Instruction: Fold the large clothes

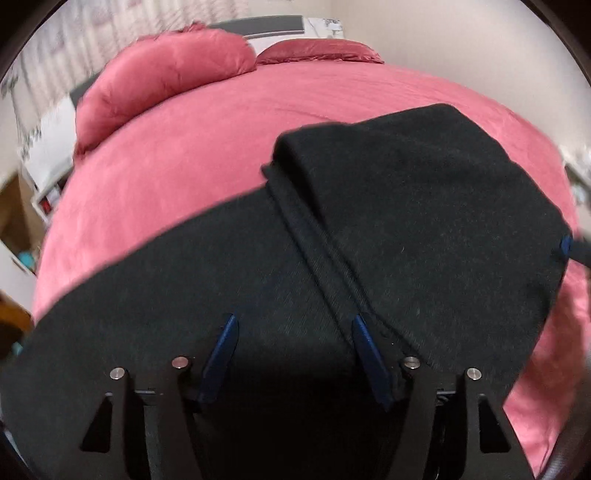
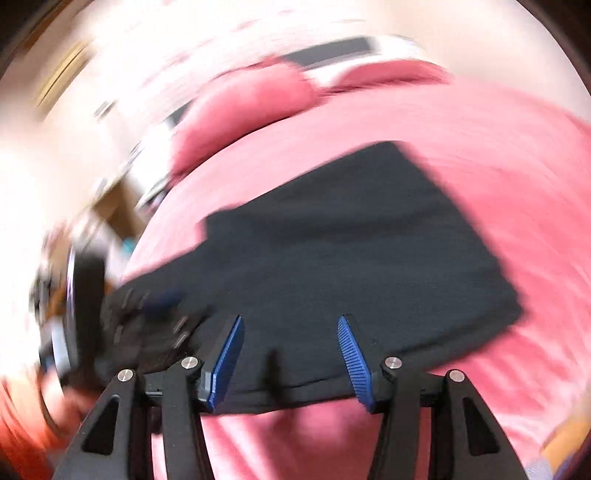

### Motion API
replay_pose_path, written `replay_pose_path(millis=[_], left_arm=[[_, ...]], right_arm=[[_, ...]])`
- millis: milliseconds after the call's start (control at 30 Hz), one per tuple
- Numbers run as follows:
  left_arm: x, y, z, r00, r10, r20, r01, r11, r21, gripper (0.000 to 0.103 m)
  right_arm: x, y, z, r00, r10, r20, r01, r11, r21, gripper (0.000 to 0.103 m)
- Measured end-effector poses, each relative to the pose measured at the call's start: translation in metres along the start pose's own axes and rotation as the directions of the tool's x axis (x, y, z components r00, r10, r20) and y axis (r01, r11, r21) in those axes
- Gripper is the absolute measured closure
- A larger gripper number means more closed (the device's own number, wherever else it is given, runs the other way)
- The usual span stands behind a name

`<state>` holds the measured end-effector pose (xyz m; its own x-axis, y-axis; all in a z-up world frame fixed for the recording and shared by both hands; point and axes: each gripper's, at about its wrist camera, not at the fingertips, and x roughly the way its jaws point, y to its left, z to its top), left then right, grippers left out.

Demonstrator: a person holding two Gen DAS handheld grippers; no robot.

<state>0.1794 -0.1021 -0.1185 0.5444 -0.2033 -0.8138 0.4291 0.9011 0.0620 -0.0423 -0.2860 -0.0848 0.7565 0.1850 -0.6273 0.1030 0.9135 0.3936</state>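
The black garment [image 1: 424, 221] is lying on the pink bed [image 1: 192, 166] with one part already folded over the rest, so at least one more fold seems left. The left gripper [image 1: 295, 354] and right gripper [image 2: 290, 360] are both hovering spread wide, gripping nothing.

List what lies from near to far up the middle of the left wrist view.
Left hand-held gripper → black garment → pink bedspread → pink pillows → dark headboard.
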Motion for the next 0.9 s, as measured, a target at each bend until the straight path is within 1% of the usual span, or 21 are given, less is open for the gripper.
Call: replay_pose_path(millis=[33, 100, 167, 200, 233, 300, 333, 367, 400, 433, 467, 500, 533, 567, 633, 700, 733, 767, 800, 867, 900], left_arm=[[-0.003, 0.003, -0.003, 1.0, 0.0, 0.003, 0.0, 1.0, -0.01, 0.037], [-0.008, 0.007, -0.009, 1.0, 0.0, -0.01, 0.0, 1.0, -0.011, 0.039], [-0.025, 0.006, -0.018, 0.999, -0.029, 0.026, 0.03, 0.999, -0.033, 0.039], [-0.031, 0.006, -0.022, 0.998, -0.048, 0.043, 0.05, 0.998, -0.044, 0.039], [-0.037, 0.005, -0.027, 0.996, -0.074, 0.058, 0.077, 0.996, -0.053, 0.038], [-0.044, -0.002, -0.041, 0.996, -0.075, 0.054, 0.078, 0.996, -0.044, 0.037], [-0.043, -0.007, -0.047, 0.997, -0.068, 0.037, 0.069, 0.997, -0.03, 0.037], [-0.043, -0.01, -0.054, 0.998, -0.062, 0.025, 0.062, 0.998, -0.016, 0.037], [-0.045, -0.012, -0.061, 0.998, -0.062, 0.023, 0.063, 0.998, -0.012, 0.037], [-0.046, -0.013, -0.068, 0.998, -0.063, 0.024, 0.064, 0.998, -0.015, 0.037], [-0.049, -0.011, -0.075, 0.998, -0.065, 0.024, 0.066, 0.997, -0.027, 0.037], [-0.05, -0.009, -0.08, 0.997, -0.068, 0.024, 0.069, 0.997, -0.039, 0.037], [-0.05, -0.005, -0.078, 0.997, -0.074, 0.025, 0.075, 0.996, -0.051, 0.037], [-0.053, -0.002, -0.082, 0.996, -0.084, 0.028, 0.086, 0.994, -0.067, 0.037], [-0.057, 0.001, -0.09, 0.995, -0.099, 0.034, 0.101, 0.991, -0.083, 0.037], [-0.061, 0.001, -0.098, 0.994, -0.105, 0.035, 0.108, 0.989, -0.097, 0.037], [-0.063, 0.001, -0.099, 0.994, -0.107, 0.035, 0.11, 0.989, -0.101, 0.037], [-0.066, 0.005, -0.1, 0.993, -0.109, 0.033, 0.112, 0.988, -0.104, 0.037], [-0.07, 0.007, -0.102, 0.993, -0.115, 0.032, 0.118, 0.987, -0.11, 0.037], [-0.081, 0.015, -0.109, 0.991, -0.13, 0.031, 0.133, 0.983, -0.125, 0.037], [-0.087, 0.025, -0.111, 0.99, -0.137, 0.033, 0.14, 0.98, -0.138, 0.037]], right_arm=[[-0.009, -0.024, 0.007, 1.0, -0.024, 0.012, 0.023, 0.996, 0.084, 0.048], [-0.024, -0.064, 0.012, 0.998, -0.058, 0.037, 0.048, 0.974, 0.222, 0.048], [-0.038, -0.107, 0.009, 0.995, -0.069, 0.065, 0.04, 0.927, 0.372, 0.043], [-0.041, -0.126, 0.005, 0.996, -0.05, 0.077, 0.01, 0.896, 0.443, 0.034], [-0.042, -0.147, -0.002, 0.996, -0.011, 0.09, -0.037, 0.857, 0.513, 0.031], [-0.034, -0.174, -0.01, 0.994, 0.05, 0.092, -0.096, 0.791, 0.605, 0.031], [-0.025, -0.182, -0.014, 0.993, 0.086, 0.081, -0.118, 0.77, 0.627, 0.031], [-0.019, -0.185, -0.016, 0.99, 0.115, 0.077, -0.138, 0.762, 0.633, 0.031], [-0.016, -0.186, -0.018, 0.985, 0.144, 0.093, -0.17, 0.761, 0.626, 0.031], [-0.014, -0.183, -0.017, 0.978, 0.175, 0.117, -0.209, 0.77, 0.602, 0.031], [-0.01, -0.181, -0.014, 0.971, 0.204, 0.123, -0.238, 0.78, 0.579, 0.031], [-0.003, -0.177, -0.01, 0.97, 0.22, 0.103, -0.239, 0.791, 0.563, 0.031], [0.006, -0.176, -0.013, 0.971, 0.218, 0.097, -0.234, 0.797, 0.557, 0.03], [0.01, -0.172, -0.013, 0.97, 0.22, 0.105, -0.242, 0.803, 0.545, 0.028], [0.02, -0.162, -0.008, 0.976, 0.187, 0.109, -0.216, 0.823, 0.525, 0.026], [0.018, -0.16, -0.008, 0.98, 0.162, 0.118, -0.2, 0.828, 0.523, 0.026], [0.012, -0.159, -0.011, 0.98, 0.153, 0.128, -0.197, 0.832, 0.519, 0.034], [0.012, -0.159, -0.012, 0.981, 0.144, 0.127, -0.19, 0.833, 0.52, 0.044], [0.013, -0.161, -0.011, 0.983, 0.143, 0.118, -0.184, 0.826, 0.533, 0.062], [0.009, -0.167, -0.012, 0.98, 0.159, 0.117, -0.198, 0.79, 0.58, 0.066], [0.006, -0.165, -0.01, 0.981, 0.155, 0.117, -0.195, 0.789, 0.583, 0.068]])
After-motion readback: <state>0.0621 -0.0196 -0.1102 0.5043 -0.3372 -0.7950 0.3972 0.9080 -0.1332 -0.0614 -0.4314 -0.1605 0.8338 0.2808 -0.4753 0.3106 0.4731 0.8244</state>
